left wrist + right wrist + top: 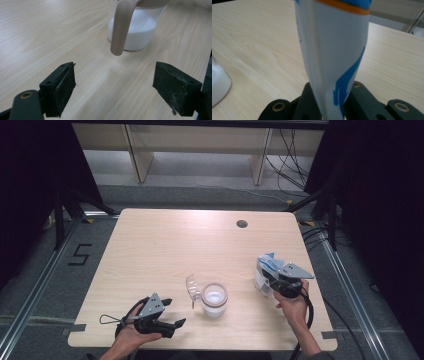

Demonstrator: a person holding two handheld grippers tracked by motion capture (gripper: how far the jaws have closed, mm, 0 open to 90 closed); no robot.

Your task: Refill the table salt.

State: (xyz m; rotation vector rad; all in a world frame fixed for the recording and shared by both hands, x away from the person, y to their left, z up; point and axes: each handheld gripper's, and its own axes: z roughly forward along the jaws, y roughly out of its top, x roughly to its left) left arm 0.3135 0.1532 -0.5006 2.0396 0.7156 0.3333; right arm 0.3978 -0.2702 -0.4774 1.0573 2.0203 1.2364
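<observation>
While my right gripper (272, 281) pinches the blue-and-white pouch (265, 270) upright on the worktop (165, 245) right of the open jar (214, 299) — half-full of white powder — my left gripper (172, 312) waits apart, pouring apparently still ahead.

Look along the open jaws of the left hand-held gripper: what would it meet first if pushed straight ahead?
Probably the jar's handle, which hangs in front of the clear jar of white powder. The left hand-held gripper has bare table before that.
</observation>
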